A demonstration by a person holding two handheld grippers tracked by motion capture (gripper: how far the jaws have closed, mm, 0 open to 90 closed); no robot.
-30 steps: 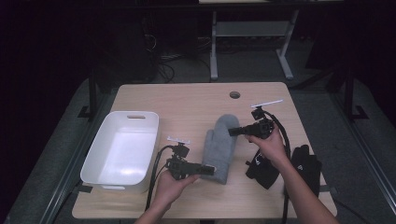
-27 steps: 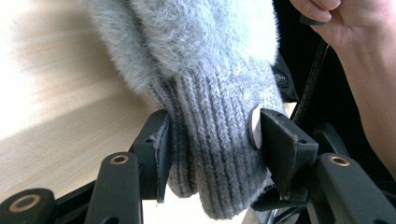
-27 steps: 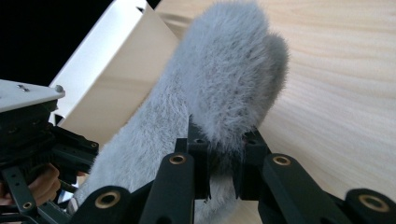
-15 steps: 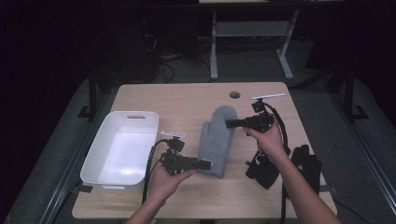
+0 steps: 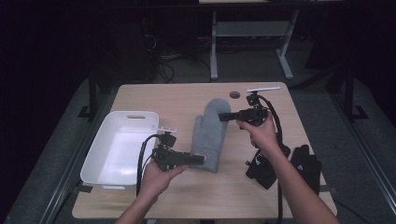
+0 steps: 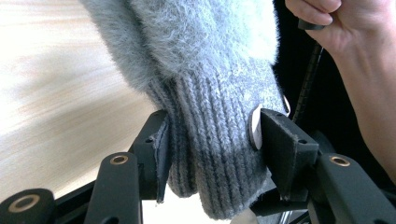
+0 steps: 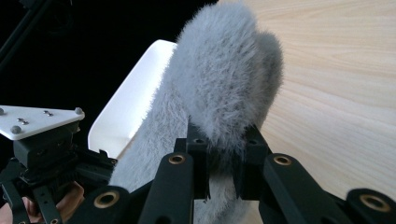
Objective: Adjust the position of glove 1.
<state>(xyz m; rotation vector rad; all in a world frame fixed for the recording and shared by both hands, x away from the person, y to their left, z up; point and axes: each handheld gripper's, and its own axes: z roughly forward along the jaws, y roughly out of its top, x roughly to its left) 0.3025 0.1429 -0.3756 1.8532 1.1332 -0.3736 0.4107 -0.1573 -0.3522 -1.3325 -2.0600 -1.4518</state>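
Since the earlier frame both hands have come up and carried the grey mitten (image 5: 210, 135) with them, so it now hangs stretched between the two grippers instead of lying slack on the table (image 5: 187, 98).

The left gripper (image 5: 198, 158), at lower centre of the high view, has its jaws about half open and pressed on the mitten's ribbed knit cuff (image 6: 210, 154); a pale round tag or button sits against the right-hand jaw. The right gripper (image 5: 224, 116), right of centre, is nearly closed and pinches the fluffy fingertip end (image 7: 224, 107).

The mitten spans the middle of the frame, cuff toward the bottom, tip toward the top, thumb lobe bulging on the left. Its body is fuzzy grey, its cuff a tighter ribbed knit.

Just left of the left gripper stands a white tub (image 5: 100, 163), its near wall beside the gripper's cable. At lower right, beside the person's right forearm, lie two black items (image 5: 306, 163) at the table's edge. A small round hole (image 5: 234, 94) marks the table near the top, beside the right gripper's grey plate. Nothing lies between the mitten and the tub.
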